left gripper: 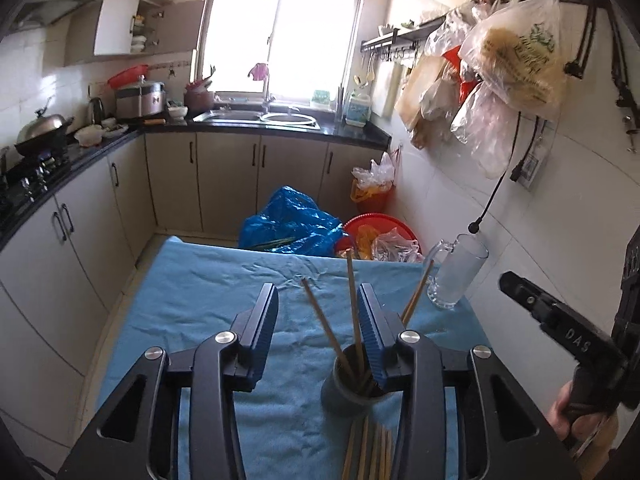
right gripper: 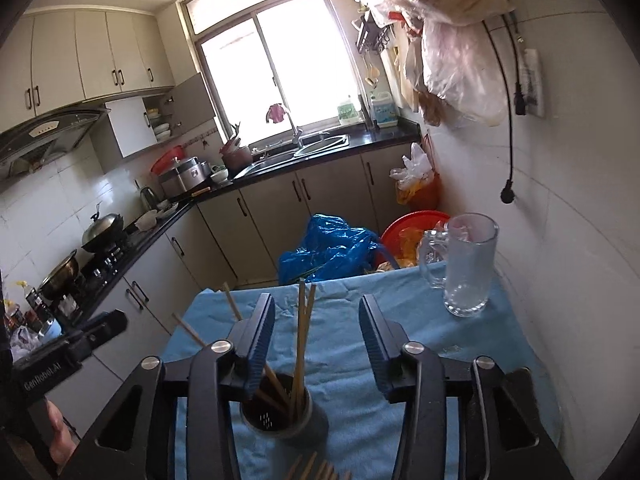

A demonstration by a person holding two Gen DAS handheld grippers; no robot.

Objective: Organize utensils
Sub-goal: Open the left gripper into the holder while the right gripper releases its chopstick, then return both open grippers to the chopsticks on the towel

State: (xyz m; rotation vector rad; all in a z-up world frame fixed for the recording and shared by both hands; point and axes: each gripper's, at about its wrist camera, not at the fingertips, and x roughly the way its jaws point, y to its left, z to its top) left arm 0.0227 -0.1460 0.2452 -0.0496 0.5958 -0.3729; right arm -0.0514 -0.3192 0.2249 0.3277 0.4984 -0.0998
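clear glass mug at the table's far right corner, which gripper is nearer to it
Right. The right gripper has the clear glass mug just ahead to its right; the left gripper sits further left over the dark chopstick holder.

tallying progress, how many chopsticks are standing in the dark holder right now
4, all leaning in the holder: two chopsticks together upright, two angled left. The left finger hides part, so more may be inside.

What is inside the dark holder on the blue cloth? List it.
A few wooden chopsticks stand in the holder, leaning apart. A perforated inner wall shows. The bottom and the chopsticks' lower ends are hidden.
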